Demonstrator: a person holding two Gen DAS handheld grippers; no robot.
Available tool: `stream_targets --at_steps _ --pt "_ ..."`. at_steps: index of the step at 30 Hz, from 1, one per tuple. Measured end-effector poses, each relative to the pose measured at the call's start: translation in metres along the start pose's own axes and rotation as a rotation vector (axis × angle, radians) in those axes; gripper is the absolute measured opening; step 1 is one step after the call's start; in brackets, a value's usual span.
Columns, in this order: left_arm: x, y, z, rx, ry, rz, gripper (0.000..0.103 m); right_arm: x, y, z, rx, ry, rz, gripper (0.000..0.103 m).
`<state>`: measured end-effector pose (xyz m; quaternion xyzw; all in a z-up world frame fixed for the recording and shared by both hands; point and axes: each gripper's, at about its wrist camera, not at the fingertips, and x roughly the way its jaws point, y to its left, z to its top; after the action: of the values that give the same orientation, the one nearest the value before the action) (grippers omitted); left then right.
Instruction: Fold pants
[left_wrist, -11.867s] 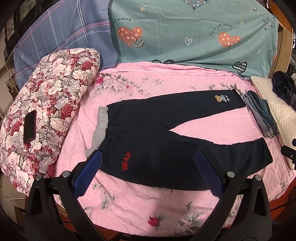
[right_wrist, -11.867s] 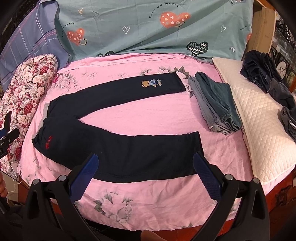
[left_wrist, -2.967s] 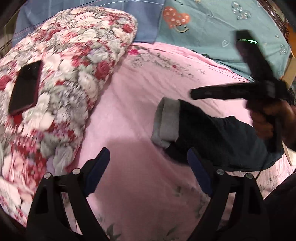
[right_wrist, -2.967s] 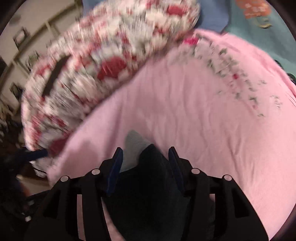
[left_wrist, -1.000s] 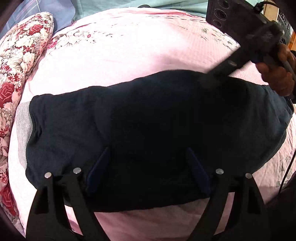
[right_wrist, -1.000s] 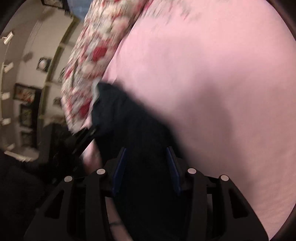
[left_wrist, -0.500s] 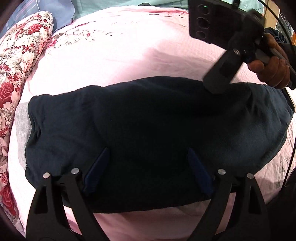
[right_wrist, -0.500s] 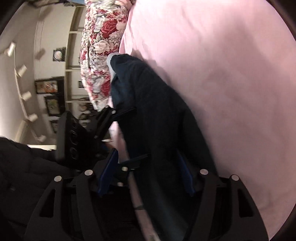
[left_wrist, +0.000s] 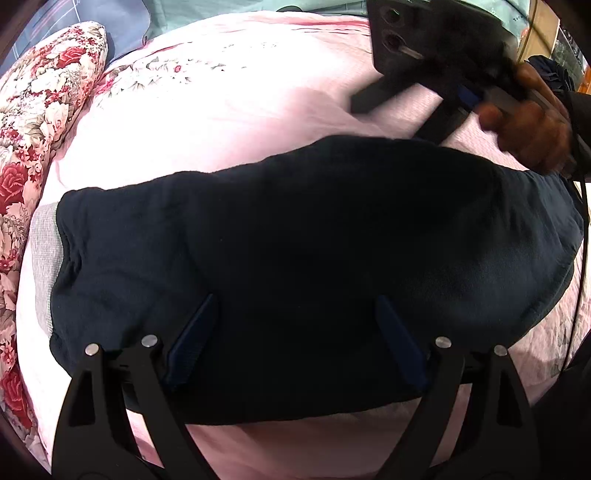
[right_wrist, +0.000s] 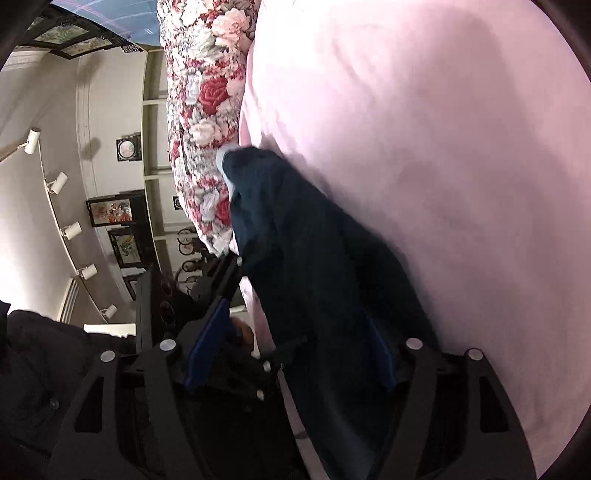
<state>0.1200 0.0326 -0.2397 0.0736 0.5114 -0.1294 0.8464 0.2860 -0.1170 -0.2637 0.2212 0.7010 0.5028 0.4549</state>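
My left gripper (left_wrist: 295, 332) hangs low over the near edge of the pants (left_wrist: 295, 258), jaws wide apart with only dark cloth between them, gripping nothing. The pants lie across the pink bed sheet (left_wrist: 221, 122) as one compact dark bundle, grey waistband (left_wrist: 44, 258) at the left end beside the floral pillow (left_wrist: 33, 122). No separate legs show, so I judge the main folds done. My right gripper (right_wrist: 288, 354) is tipped sideways near the bundle's far right edge, jaws also parted and, as far as I can tell, clear of the cloth. What may remain, I'd guess, is a last fold in half, or just smoothing.
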Motion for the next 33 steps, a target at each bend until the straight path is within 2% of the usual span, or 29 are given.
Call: stream_targets --at_steps 2,4,5,7,8,9,12,15,17,20,22,24,26,27,31,33 --pt "0.000 0.000 0.001 0.000 0.000 0.000 0.089 -0.018 0.007 0.012 -0.043 -0.139 -0.040 0.070" --pt "0.001 -0.001 0.001 0.002 0.001 -0.001 0.090 -0.031 -0.005 0.015 0.031 -0.184 0.029 0.065" --pt "0.001 -0.001 0.000 0.006 -0.002 0.000 0.090 -0.036 -0.011 0.013 0.071 -0.218 0.024 0.065" --pt "0.001 -0.002 -0.001 0.013 -0.005 -0.001 0.090 -0.068 -0.015 0.002 0.061 -0.378 -0.073 0.066" --pt "0.001 -0.001 -0.001 0.013 -0.004 -0.003 0.090 -0.081 -0.015 -0.004 0.078 -0.405 -0.089 0.066" --pt "0.001 -0.001 0.000 0.016 -0.003 -0.006 0.090 -0.089 -0.013 -0.009 0.093 -0.417 -0.087 0.066" --pt "0.001 -0.002 0.001 0.032 0.007 -0.016 0.090 -0.105 0.017 -0.044 0.018 -0.481 -0.078 0.066" --pt "0.001 0.000 0.004 0.049 0.014 -0.034 0.091 -0.095 0.040 -0.084 -0.043 -0.504 -0.082 0.066" --pt "0.001 0.000 0.003 0.073 0.009 -0.033 0.091 -0.080 0.043 -0.113 -0.040 -0.521 -0.084 0.065" --pt "0.002 0.000 0.003 0.081 0.006 -0.038 0.091 -0.051 0.025 -0.158 0.051 -0.508 -0.175 0.065" --pt "0.001 -0.002 -0.001 0.091 0.001 -0.036 0.091 -0.034 0.005 -0.204 0.180 -0.474 -0.256 0.065" --pt "0.001 -0.001 0.000 0.095 0.001 -0.037 0.091 -0.033 0.004 -0.236 0.246 -0.500 -0.288 0.065" --pt "0.001 0.000 0.003 0.101 0.007 -0.037 0.091 -0.056 0.008 -0.281 0.321 -0.649 -0.273 0.065" --pt "0.000 -0.001 0.004 0.109 0.010 -0.034 0.091 -0.077 0.011 -0.311 0.375 -0.777 -0.293 0.065" --pt "-0.005 -0.007 0.008 0.131 0.014 0.010 0.091 -0.128 0.007 -0.401 0.579 -1.106 -0.484 0.065" --pt "-0.010 -0.013 0.012 0.134 0.012 0.039 0.091 -0.140 -0.003 -0.436 0.665 -1.222 -0.513 0.065"
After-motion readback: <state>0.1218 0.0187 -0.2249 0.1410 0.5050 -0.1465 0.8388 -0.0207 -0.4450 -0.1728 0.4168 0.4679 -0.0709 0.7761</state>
